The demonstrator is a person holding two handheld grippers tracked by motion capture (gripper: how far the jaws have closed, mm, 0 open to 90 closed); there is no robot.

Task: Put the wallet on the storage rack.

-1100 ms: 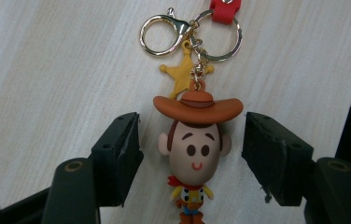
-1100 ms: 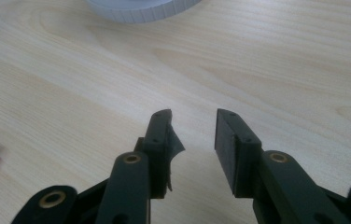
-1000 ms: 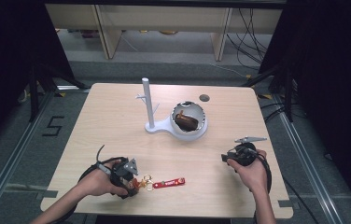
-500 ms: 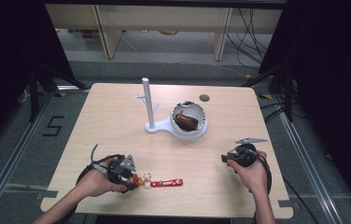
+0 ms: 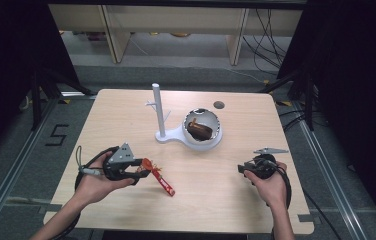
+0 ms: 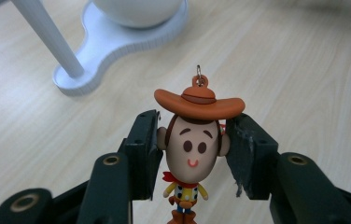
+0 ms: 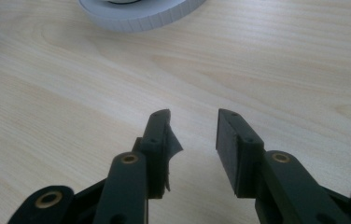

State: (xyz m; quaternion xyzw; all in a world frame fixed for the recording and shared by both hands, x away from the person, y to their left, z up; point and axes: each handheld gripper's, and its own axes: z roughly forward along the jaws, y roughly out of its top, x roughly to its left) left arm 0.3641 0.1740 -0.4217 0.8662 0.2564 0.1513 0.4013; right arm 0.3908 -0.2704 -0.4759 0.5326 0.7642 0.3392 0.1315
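Two claws are held above the surface (image 5: 216, 190). The left claw (image 6: 192, 140) is clamped on the head of a cowboy figure keychain (image 6: 191, 149), whose red strap (image 5: 163, 182) is seen hanging just beyond its tips in the high view. The right claw (image 7: 193, 135) is parted with nothing between its jaws. A white stand (image 6: 94, 51) is seen ahead of the left claw.

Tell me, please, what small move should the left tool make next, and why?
Probably carry the cowboy keychain toward the white stand. The left tool is shut on the figure's head, its red strap dangles over the table, and the stand's pegs look free.
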